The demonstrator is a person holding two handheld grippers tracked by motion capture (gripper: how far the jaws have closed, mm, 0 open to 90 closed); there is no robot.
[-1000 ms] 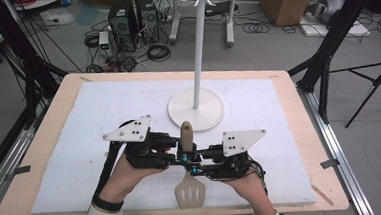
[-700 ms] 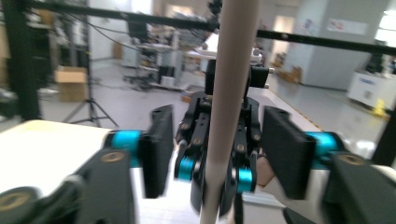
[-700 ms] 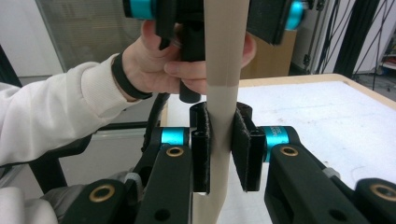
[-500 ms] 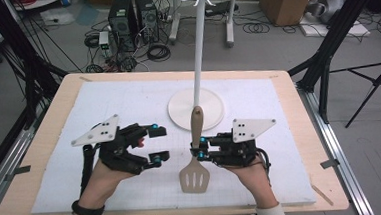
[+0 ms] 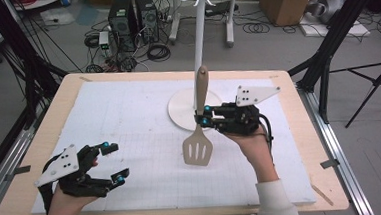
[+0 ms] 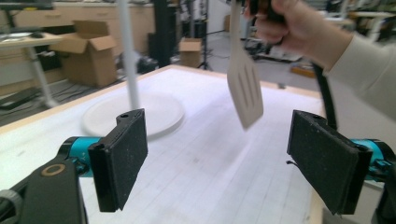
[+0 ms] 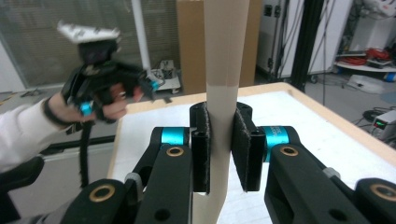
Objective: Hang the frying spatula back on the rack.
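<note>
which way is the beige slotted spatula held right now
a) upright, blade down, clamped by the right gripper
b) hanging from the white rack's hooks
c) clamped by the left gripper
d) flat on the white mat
a: the right gripper has its jaws shut on the handle of the beige slotted spatula, blade hanging down above the white mat; the left gripper is open and apart.

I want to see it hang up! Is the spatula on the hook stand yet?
Not yet. Done: the spatula is lifted off the white mat, held upright. In hand: the right gripper has its jaws shut on the handle; the left gripper is open, holding nothing. Left, probably: raise it to the hooks atop the stand.
</note>
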